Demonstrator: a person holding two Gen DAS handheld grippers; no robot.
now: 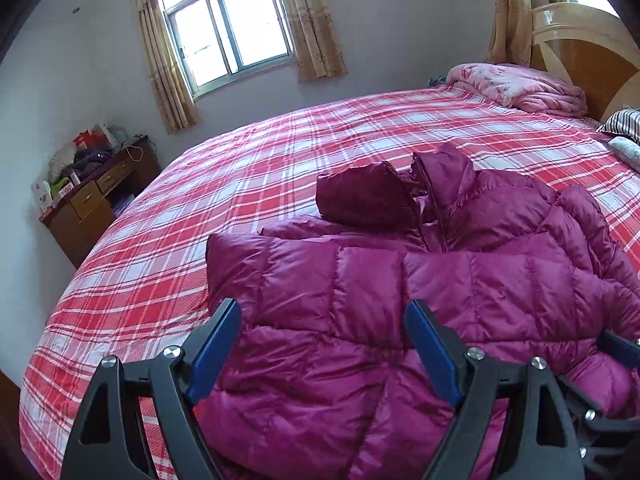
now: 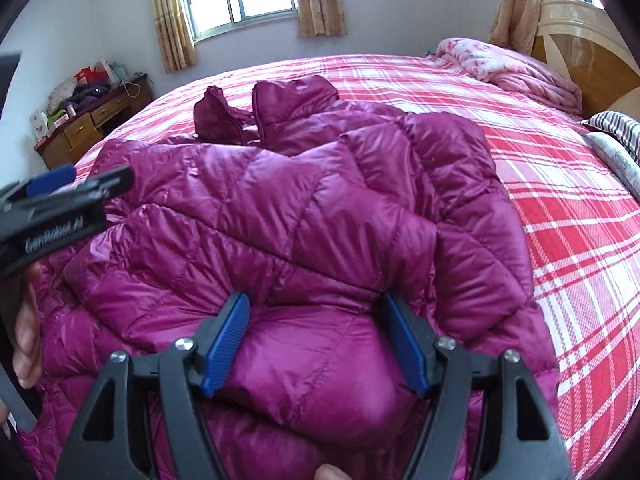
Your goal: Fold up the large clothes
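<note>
A wide bed (image 1: 280, 152) with a red, pink and white plaid cover fills the room; every place below is given relative to this bed. A large magenta quilted puffer jacket (image 1: 400, 280) lies on the near half of the bed, spread over the cover. Its long axis runs from the near edge of the bed toward the far side, with the collar and the darker hood (image 1: 364, 196) pointing away toward the wall with the window (image 1: 228, 28). The fabric is shiny, stitched into puffy panels, and creased. A sleeve (image 2: 280, 208) lies folded across the body of the jacket.

Both handheld grippers reach in from the near edge of the bed, angled downward onto the jacket. The left gripper (image 1: 322, 328) is over the near left part of the jacket, jaws spread wide on either side of a quilted panel, the blue pads not pressing it. In the right wrist view its body appears at the left edge, gripped by a person's hand (image 2: 26, 320).

The right gripper (image 2: 316, 324) sits over the near middle of the jacket. Its jaws bracket a bulging fold of fabric, and both blue pads look to be touching the puffed cloth, in a loose pinch.

A folded pink quilt (image 1: 520, 88) lies at the head of the bed by the wooden headboard (image 1: 580, 40).
</note>
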